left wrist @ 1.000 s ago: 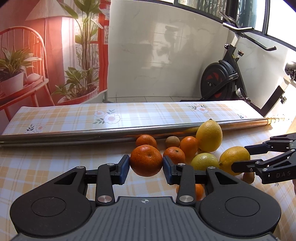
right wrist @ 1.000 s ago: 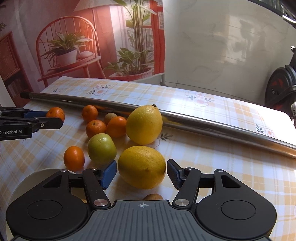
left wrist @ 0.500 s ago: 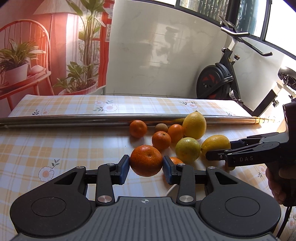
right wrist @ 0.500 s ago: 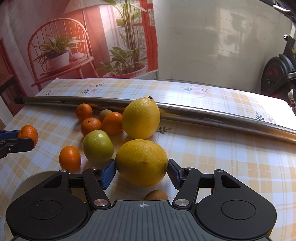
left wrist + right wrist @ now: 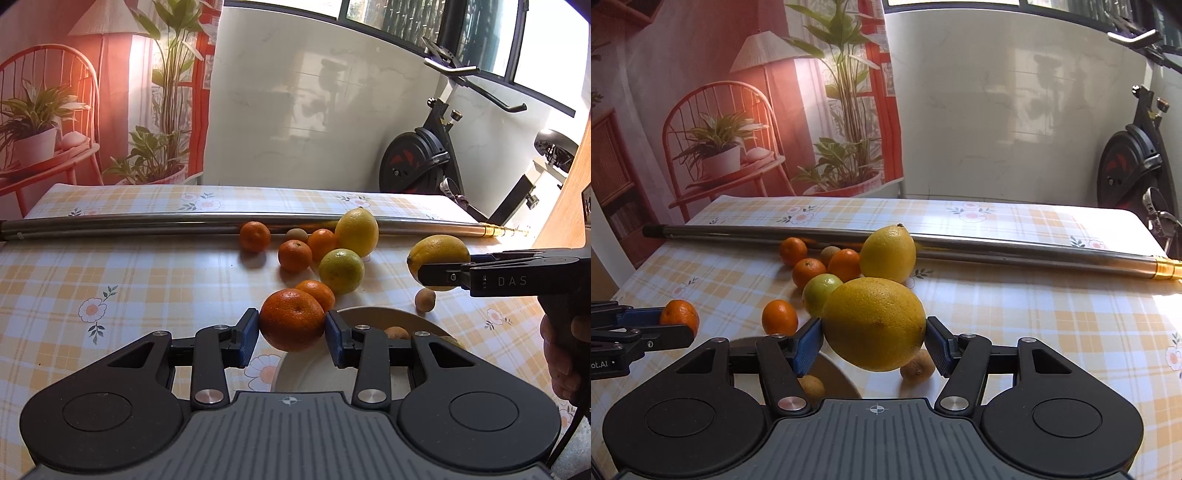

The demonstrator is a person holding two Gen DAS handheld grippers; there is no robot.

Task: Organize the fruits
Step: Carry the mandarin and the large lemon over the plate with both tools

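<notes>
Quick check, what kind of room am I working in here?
Probably a home, perhaps a dining corner or enclosed balcony: a table under a checked floral tablecloth, an exercise bike by the window, and a printed backdrop of chair and plants on the wall.

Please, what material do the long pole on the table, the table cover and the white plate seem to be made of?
Long pole: likely polished steel, since it mirrors the fruit; its end piece looks like brass.
Table cover: probably vinyl or oilcloth, smooth with a printed check and slight sheen.
White plate: seems glazed ceramic, though it could be plastic.
</notes>
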